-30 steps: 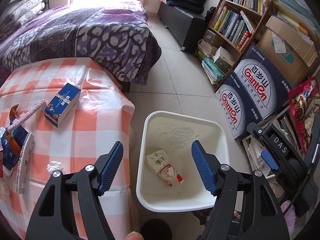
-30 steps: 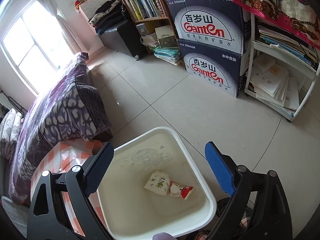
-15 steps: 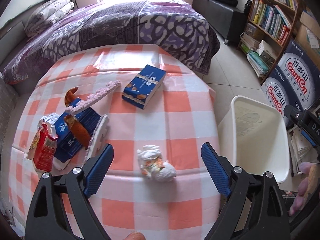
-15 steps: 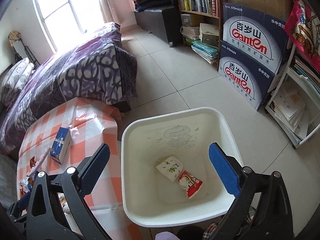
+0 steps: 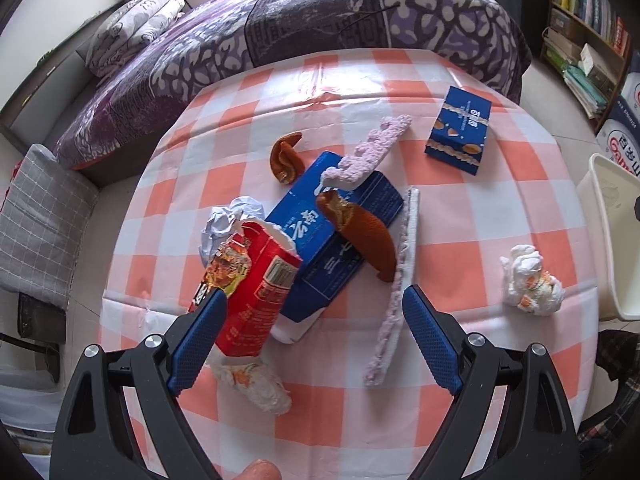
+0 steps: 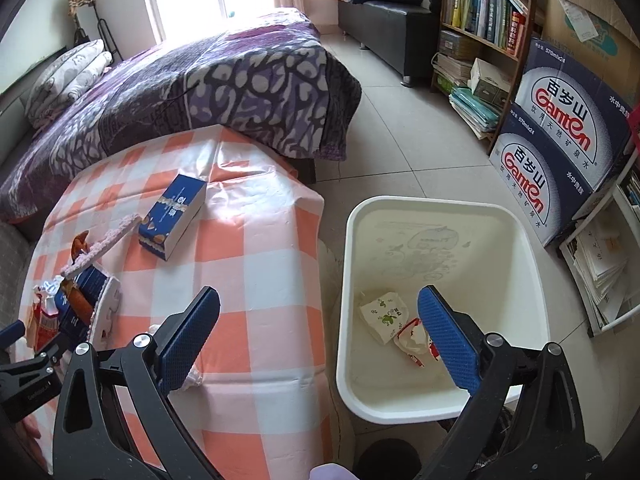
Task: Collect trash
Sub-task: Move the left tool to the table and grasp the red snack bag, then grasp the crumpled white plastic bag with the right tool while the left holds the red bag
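Observation:
My left gripper (image 5: 312, 332) is open and empty, above the table's near side. Its left finger is close to a torn red carton (image 5: 252, 300); a crumpled white wrapper (image 5: 252, 384) lies below it. A large blue box (image 5: 336, 240), brown peels (image 5: 368, 240), crumpled paper (image 5: 228, 224) and another crumpled wrapper (image 5: 530, 280) lie on the checked cloth. My right gripper (image 6: 320, 332) is open and empty, between the table edge and the white bin (image 6: 532, 264), which holds a white packet (image 6: 384, 314) and a red-white wrapper (image 6: 414, 340).
A small blue box (image 5: 460, 132) and purple slippers (image 5: 396, 292) are on the table (image 5: 440, 400). A bed with a purple cover (image 6: 200, 80) stands behind it. A bookshelf (image 6: 484, 20) and stacked Ganten cartons (image 6: 560, 140) line the right wall.
My left gripper swung from over the bin to over the table's pile of trash. My right gripper drew back and left, so the table came into its view.

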Demonstrator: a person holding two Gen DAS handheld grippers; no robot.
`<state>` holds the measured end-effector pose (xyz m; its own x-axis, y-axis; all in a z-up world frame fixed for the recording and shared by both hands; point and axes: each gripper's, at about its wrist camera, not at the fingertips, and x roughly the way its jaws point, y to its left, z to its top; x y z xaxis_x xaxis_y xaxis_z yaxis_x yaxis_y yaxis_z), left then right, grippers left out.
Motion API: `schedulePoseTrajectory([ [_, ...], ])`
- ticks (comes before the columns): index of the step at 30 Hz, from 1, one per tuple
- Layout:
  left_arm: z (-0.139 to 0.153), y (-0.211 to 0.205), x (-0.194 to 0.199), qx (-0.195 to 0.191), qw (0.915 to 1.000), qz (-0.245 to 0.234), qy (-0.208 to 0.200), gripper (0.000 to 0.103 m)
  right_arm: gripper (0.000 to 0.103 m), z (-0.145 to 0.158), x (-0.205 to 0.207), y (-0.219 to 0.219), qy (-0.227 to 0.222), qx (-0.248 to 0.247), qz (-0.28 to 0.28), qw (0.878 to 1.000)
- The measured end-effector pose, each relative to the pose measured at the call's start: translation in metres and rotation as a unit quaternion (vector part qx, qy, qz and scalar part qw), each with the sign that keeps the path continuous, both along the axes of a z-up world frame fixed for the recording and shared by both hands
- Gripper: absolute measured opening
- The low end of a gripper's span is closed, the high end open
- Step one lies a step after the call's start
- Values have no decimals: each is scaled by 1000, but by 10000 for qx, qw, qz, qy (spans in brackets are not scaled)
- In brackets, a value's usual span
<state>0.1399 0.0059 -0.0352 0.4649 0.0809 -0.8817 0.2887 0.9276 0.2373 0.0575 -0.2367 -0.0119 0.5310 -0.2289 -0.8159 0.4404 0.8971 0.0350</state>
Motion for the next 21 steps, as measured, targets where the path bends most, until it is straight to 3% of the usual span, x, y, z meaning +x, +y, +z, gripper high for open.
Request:
schedulePoseTrajectory([
  [5,-4,33,19,-44,9998,116,186,87,95,-14,14,35,309,52,666,9973],
  [10,-11,59,33,-512,9975,176,461,87,95,-29,25,66,646,-27,1198,9907],
  [13,-16,64,38,-598,9967,23,554,86,95,-37,29,81,802,-26,1482,9857],
  [15,-20,66,39,-623,9964,-111,566,78,95,-40,33,91,839,75,1648,9827],
  [17,-24,69,42,-739,9945,-160,718,57,95,-41,38,100,847,223,1782,9801],
  [21,-17,75,42,-1079,9922,-141,607,52,95,-47,48,119,907,483,1956,9753],
])
